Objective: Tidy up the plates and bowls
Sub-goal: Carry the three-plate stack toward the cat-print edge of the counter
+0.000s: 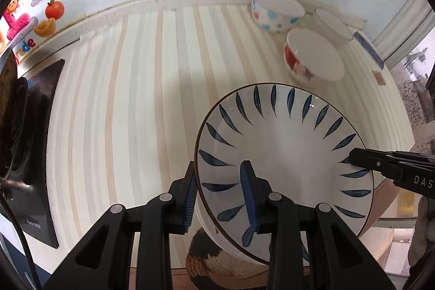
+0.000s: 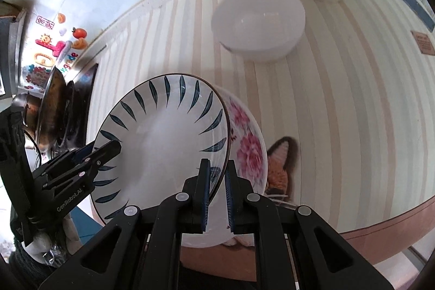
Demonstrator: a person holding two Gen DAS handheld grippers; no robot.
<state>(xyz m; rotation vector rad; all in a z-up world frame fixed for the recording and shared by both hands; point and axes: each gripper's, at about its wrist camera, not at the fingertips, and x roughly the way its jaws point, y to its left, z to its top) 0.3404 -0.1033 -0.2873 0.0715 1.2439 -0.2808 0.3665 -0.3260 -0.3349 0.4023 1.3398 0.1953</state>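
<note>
Two grippers hold one plate (image 1: 282, 154) tilted above the striped counter (image 1: 130, 105). At far left a stove (image 1: 40, 154) sits by the wall. The left gripper (image 1: 220, 195) has its jaws clenched on the plate's left rim; the right gripper (image 2: 217, 197) has its jaws grasping the opposite rim. A floral bowl (image 2: 248, 146) lies right behind the plate. Three bowls (image 1: 312, 59) stand at the counter's far right

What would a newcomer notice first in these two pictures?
First the blue-leaf plate, held at its rim by the left gripper and the right gripper on opposite sides. Under it sits a pink-flower bowl. Three more bowls stand far back on the striped tablecloth.
</note>
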